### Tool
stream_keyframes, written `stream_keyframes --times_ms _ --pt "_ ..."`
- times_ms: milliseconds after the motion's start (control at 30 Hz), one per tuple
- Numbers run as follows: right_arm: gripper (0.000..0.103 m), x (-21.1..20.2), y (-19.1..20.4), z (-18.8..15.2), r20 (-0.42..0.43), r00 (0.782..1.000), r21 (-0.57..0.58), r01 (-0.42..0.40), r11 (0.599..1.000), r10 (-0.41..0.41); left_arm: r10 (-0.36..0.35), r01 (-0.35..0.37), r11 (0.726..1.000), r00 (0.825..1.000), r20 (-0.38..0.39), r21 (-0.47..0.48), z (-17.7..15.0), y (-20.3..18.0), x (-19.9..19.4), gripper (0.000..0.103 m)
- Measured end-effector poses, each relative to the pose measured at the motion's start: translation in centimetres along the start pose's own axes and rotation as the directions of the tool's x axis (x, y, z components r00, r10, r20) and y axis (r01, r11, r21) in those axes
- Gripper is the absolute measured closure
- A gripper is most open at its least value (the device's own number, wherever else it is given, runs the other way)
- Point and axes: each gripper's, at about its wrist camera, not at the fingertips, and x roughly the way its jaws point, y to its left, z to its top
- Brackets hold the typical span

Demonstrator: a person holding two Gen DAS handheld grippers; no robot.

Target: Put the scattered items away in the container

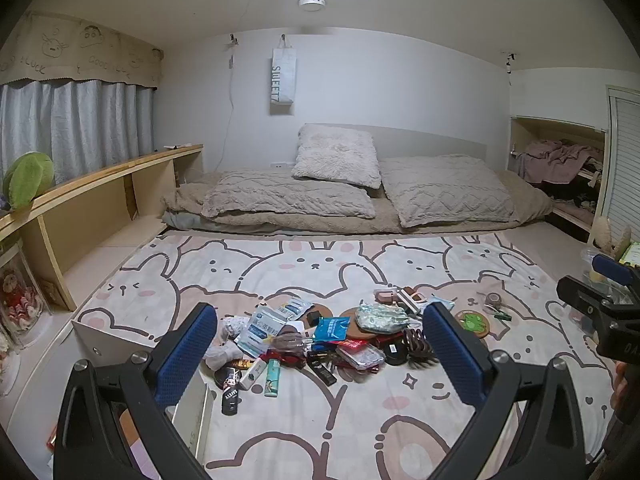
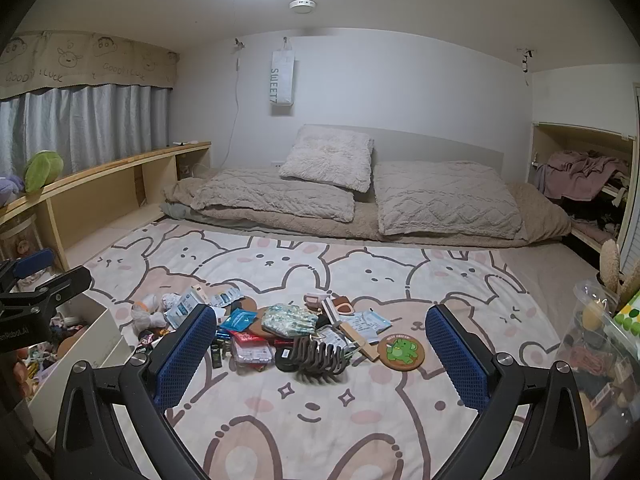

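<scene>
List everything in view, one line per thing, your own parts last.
scattered items: one pile, mixed colours, middle of blanket
hair claw: one, brown, near edge of pile
coaster: one, round, green figure, right of pile
lighter: one, green, near left of pile
container: one, white, left of pile
blanket: one, pink-white bunny print, under pile
pillows: three, beige, by the far wall
hanging bag: one, white, wall
left gripper: blue pads, open, empty
right gripper: blue pads, open, empty
</scene>
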Motion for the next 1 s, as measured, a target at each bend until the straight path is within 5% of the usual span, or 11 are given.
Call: stream_keyframes --times_ms 1000 --pt "0.000 -0.27 0.00 0.09 0.003 1.000 -0.003 0.001 1.000 -0.001 -0.004 0.004 1.000 1.000 -0.001 -0.003 -0.11 -0.20 0.34 0.000"
